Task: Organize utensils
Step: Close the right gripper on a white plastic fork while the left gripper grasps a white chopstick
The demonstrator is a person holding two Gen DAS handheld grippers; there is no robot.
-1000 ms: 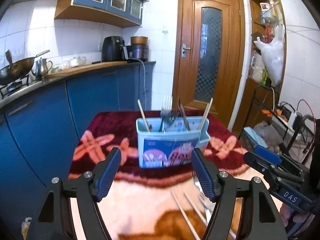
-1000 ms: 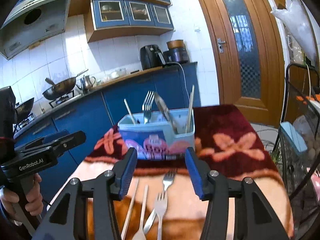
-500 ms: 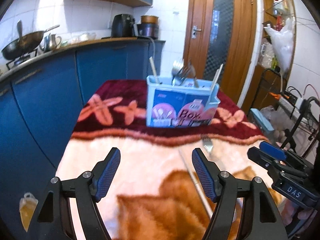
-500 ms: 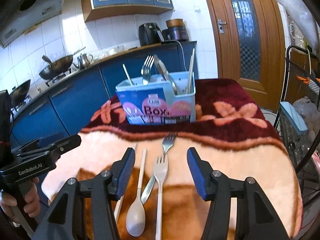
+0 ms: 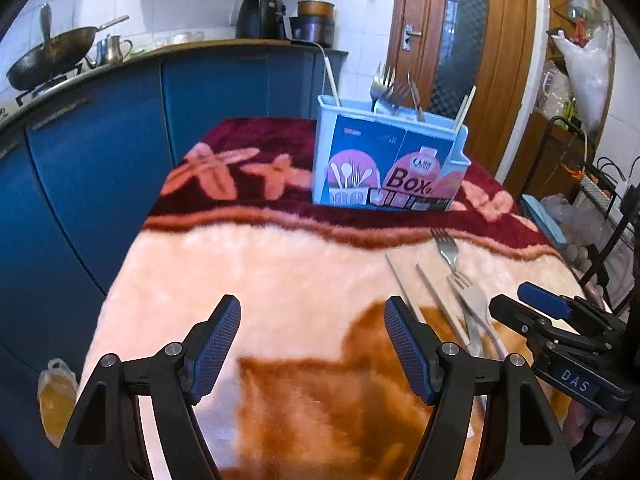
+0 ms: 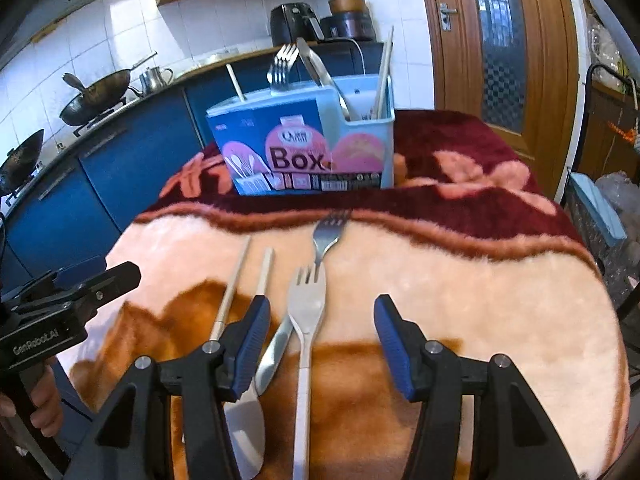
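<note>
Right wrist view: pulled back from utensil box [image 6: 304,136], white fork [image 6: 306,304] now lower centre; both grippers' jaws spread, holding nothing, ready to pick.

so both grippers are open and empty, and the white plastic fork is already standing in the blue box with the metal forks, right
Not quite. The white plastic fork is not in the blue box; it lies flat on the blanket in front of it, as the right wrist view shows. The rest holds: the left gripper and right gripper are both open and empty.
</note>
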